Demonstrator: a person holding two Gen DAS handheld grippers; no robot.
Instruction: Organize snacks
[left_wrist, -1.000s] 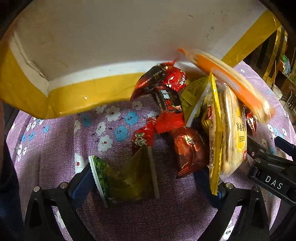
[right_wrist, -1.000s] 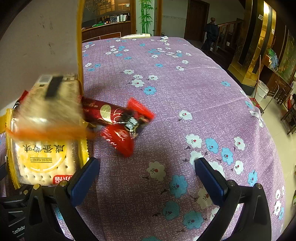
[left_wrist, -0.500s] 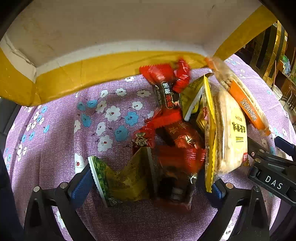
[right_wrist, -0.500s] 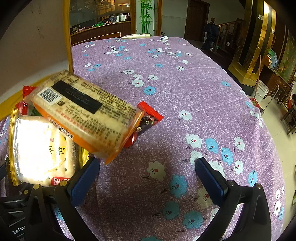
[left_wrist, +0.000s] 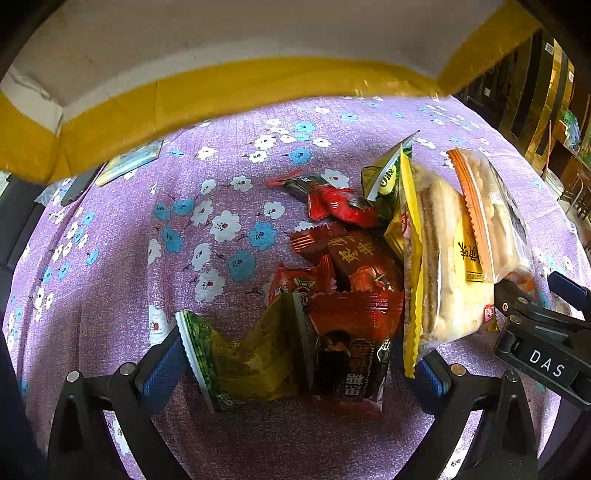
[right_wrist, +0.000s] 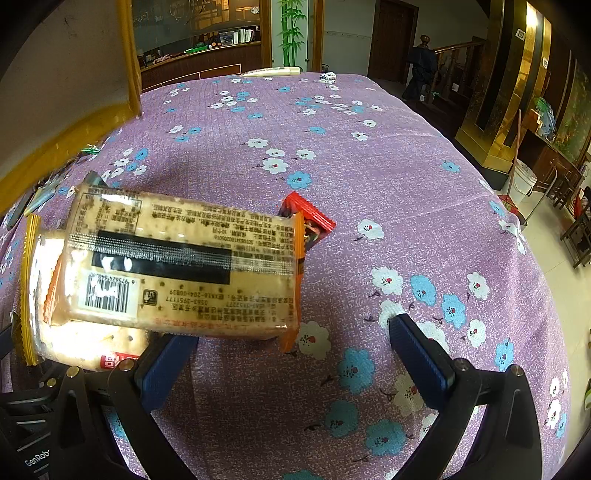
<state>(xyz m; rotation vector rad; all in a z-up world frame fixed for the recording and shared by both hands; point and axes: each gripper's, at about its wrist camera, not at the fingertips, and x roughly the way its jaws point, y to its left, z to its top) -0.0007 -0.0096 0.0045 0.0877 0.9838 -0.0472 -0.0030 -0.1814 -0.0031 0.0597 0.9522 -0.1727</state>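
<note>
A heap of snacks lies on the purple flowered tablecloth (left_wrist: 229, 435), and the yellow-edged biscuit pack (left_wrist: 439, 280) standing on edge in the heap is the thing to steer by. Leaning against its far side is the orange-edged cracker pack (left_wrist: 495, 218), label and barcode up as seen from the right wrist (right_wrist: 184, 266). On its other side sit several red candy wrappers (left_wrist: 354, 258), with a larger red pouch (left_wrist: 354, 343) and a green snack packet (left_wrist: 243, 354) nearest the left gripper (left_wrist: 299, 365). That gripper's blue-padded fingers (left_wrist: 162, 365) are spread wide around the green packet and red pouch, touching the packet's edge without squeezing anything. The right gripper (right_wrist: 291, 365) is also wide apart, holding nothing, with only cloth between its pads; its left pad lies just under the cracker pack's corner. Above and behind the biscuit pack hangs a cardboard box (left_wrist: 229, 40) with yellow tape, tilted, its opening towards the heap.
</note>
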